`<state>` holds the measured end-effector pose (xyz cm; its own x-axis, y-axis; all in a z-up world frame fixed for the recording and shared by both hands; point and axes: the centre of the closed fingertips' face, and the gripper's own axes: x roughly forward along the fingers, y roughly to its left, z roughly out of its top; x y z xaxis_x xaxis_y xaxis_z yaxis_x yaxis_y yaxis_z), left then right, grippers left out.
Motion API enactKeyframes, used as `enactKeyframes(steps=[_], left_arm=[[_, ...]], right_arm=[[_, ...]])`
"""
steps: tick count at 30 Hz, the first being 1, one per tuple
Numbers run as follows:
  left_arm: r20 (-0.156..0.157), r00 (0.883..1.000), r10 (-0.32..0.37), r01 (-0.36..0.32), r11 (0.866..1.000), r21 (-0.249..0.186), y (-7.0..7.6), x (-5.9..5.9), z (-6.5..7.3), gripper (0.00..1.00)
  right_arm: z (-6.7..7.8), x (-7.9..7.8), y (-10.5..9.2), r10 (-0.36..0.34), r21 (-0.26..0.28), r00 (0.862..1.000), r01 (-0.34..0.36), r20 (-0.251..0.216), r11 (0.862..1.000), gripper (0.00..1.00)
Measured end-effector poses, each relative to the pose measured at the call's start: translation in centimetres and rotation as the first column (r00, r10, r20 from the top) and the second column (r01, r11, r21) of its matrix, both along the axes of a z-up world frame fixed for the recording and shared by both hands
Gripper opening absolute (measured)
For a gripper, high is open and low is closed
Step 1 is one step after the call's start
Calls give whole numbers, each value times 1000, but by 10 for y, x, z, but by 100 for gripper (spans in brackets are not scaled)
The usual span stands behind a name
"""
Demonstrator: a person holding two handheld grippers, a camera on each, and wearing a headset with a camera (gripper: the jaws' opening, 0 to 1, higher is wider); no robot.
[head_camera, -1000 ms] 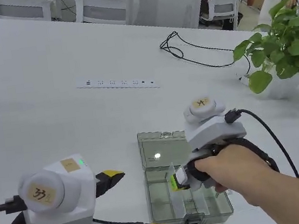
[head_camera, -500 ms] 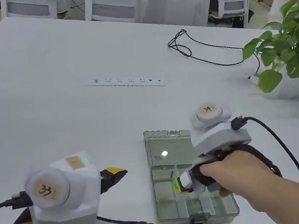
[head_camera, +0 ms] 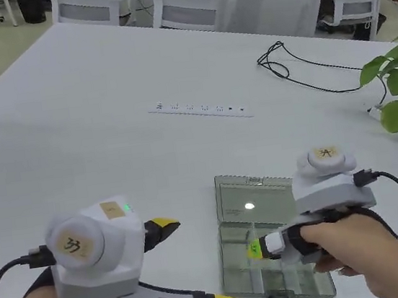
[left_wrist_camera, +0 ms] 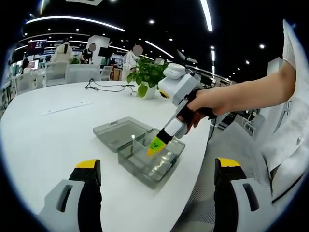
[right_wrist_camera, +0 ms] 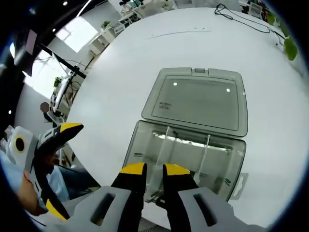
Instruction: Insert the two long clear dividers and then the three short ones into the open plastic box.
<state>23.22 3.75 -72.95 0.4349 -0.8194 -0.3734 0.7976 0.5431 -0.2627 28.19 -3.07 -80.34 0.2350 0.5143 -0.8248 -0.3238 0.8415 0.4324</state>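
Office chairs [head_camera: 265,10] stand beyond a broad white table [head_camera: 74,135]. The open box [right_wrist_camera: 136,140] lies near the table's front edge, lid [right_wrist_camera: 198,99] flat behind. The left gripper [left_wrist_camera: 158,164] hovers beside it, jaws wide and empty. The right gripper [right_wrist_camera: 154,169] has narrow jaws astride a clear divider [right_wrist_camera: 164,145] standing inside; whether they pinch it I cannot tell. Likely it is being seated; next, press it straight into its slots.

handwritten 33 on tan sticker [head_camera: 71,246] atop left gripper [head_camera: 197,267], handwritten mark on cap sticker [head_camera: 324,153] of right gripper [head_camera: 255,250] not legible, small print [right_wrist_camera: 163,105] on box lid [right_wrist_camera: 203,96] too small to read
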Motion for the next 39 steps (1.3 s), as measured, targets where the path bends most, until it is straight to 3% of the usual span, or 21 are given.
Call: enactKeyframes(steps=[7,13,14,16,17,18,19,20,21,22,24,25,29,31,32,33,35,37,38,39], left_arm=[[1,999,41,-41,999,14,1,-6,5,100],[3,997,71,-71,997,21,-1,-9,10,100],[3,997,72,-72,997,21,-2,-9,11,100],[8,997,75,-75,997,22,-3,-9,12,100],[10,997,76,-76,997,23,-4,-9,12,100],[10,997,76,-77,997,22,-5,-9,13,100],[12,997,77,-78,997,22,-6,-9,13,100],[15,997,77,-78,997,23,-6,-9,14,100],[17,997,78,-79,997,21,-7,-9,14,100],[19,997,79,-79,997,19,-7,-9,14,100],[19,997,78,-78,997,19,-8,-8,14,100],[16,997,76,-77,997,21,-9,-8,13,100],[18,997,74,-74,997,18,-9,-8,14,100],[16,997,75,-76,997,21,-9,-7,12,100],[14,997,75,-76,997,22,-9,-7,11,100],[12,997,74,-75,997,23,-9,-8,11,100],[11,997,73,-73,997,24,-9,-8,10,100],[6,998,69,-69,997,27,-9,-9,8,100],[5,998,66,-66,997,29,-9,-10,8,100],[6,998,63,-63,997,32,-9,-10,8,100]], right_arm=[[28,2,-2,47,104,998,-52,51,993,23],[53,4,-15,110,152,984,-131,137,980,32],[59,4,-18,140,163,975,-168,175,972,33],[63,0,-28,169,155,970,-196,177,968,36],[67,1,-29,198,159,956,-234,215,959,38],[67,-1,-38,196,148,959,-228,205,962,39],[66,-2,-44,230,128,950,-260,209,957,40],[68,1,-48,265,114,929,-302,258,946,40],[69,2,-57,282,93,918,-318,279,944,41],[68,-5,-63,298,80,920,-327,254,941,42],[70,-5,-75,351,36,884,-380,308,924,47],[68,-7,-81,373,17,877,-396,302,918,49],[62,-17,-97,509,-66,796,-518,328,853,58],[53,-24,-108,565,-101,769,-563,299,820,62],[50,-26,-110,600,-116,739,-597,307,794,63],[46,-29,-113,616,-131,731,-607,294,784,63],[37,-32,-118,673,-166,684,-656,280,736,64],[25,-32,-125,714,-212,653,-682,252,699,65],[20,-32,-127,747,-237,617,-709,248,664,65],[16,-32,-128,765,-255,595,-722,246,643,65]])
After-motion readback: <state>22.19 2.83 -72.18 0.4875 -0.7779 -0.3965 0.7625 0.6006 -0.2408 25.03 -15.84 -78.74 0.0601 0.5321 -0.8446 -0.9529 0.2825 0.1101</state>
